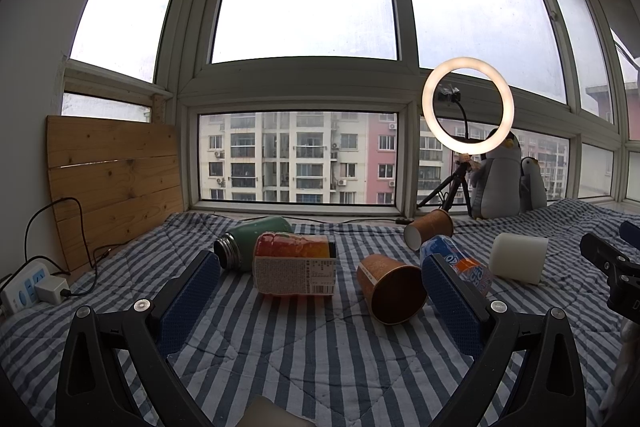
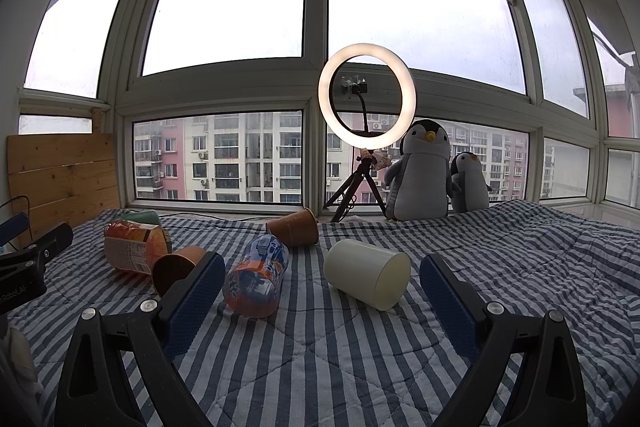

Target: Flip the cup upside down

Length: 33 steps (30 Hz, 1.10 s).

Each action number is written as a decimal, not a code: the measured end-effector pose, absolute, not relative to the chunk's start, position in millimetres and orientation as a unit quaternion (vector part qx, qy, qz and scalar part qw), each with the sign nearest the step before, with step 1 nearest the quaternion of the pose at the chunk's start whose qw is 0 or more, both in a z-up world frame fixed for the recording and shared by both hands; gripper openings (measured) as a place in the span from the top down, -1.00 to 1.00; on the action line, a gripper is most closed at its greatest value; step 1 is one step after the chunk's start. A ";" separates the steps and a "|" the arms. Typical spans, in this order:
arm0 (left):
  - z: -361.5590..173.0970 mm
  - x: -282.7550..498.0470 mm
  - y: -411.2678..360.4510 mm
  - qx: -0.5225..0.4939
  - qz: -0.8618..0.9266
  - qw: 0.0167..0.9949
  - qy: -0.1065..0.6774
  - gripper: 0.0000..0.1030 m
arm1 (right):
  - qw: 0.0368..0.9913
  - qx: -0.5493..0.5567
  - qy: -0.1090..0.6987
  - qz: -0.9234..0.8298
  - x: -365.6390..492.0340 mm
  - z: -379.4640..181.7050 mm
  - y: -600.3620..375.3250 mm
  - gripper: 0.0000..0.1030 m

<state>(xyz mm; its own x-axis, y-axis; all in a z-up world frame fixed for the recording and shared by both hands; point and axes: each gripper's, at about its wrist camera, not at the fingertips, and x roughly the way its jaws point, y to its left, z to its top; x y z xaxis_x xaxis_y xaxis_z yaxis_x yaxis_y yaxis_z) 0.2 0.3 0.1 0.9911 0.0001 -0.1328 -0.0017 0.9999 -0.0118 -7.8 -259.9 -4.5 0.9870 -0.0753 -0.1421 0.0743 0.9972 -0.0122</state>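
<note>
**Desk:** Left wrist view first: what stands where?

**Photographer:** A striped quilt (image 1: 320, 367) under a bay window carries everything. The left gripper (image 1: 320, 283) hovers with jaws wide apart and nothing between them. Just ahead, near the quilt's middle, a brown paper cup (image 1: 390, 287) lies on its side, open mouth towards the camera. A second brown cup (image 1: 430, 229) lies tipped over towards the far edge, by the window sill.

**Desk:** And the right side?

**Photographer:** The right gripper (image 2: 322, 287) is likewise spread open and empty, low over the quilt. A white cup (image 2: 366, 273) lies on its side just in front of it, mouth turned towards the near right.

**Desk:** Progress on the flip?

**Photographer:** By my reading, none yet: no cup stands mouth-down, and neither tool touches one. Picking, turning and setting down all remain. Which cup is meant, I cannot tell.

**Desk:** Anything in the containers?

**Photographer:** Both cups facing the cameras look empty. An orange-labelled bottle (image 1: 296, 269), a green flask (image 1: 252, 241) and a blue soda bottle (image 2: 256, 277) also lie flat between them; their contents cannot be made out. Two toy penguins (image 2: 424, 175) and a ring light (image 2: 366, 97) stand at the far edge.
</note>
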 end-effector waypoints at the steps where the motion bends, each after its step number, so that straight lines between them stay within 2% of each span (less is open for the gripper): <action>1: 0.1 0.1 0.4 -0.006 0.000 0.998 0.067 -0.99 | 0.997 -0.003 0.072 -0.037 -7.9 -4.5 -259.9 -0.87; 33: 0.1 0.2 0.5 -0.007 0.000 0.998 0.067 -0.99 | 0.997 -0.004 0.074 -0.037 -7.1 -3.6 -259.2 -0.87</action>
<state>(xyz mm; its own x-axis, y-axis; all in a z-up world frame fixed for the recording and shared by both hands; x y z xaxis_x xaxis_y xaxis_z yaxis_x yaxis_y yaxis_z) 0.2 0.5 0.1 0.9911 -0.0003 -0.1333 -0.0015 0.9999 -0.0132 -7.1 -259.2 -3.6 0.9862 -0.0745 -0.1476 0.0734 0.9972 -0.0131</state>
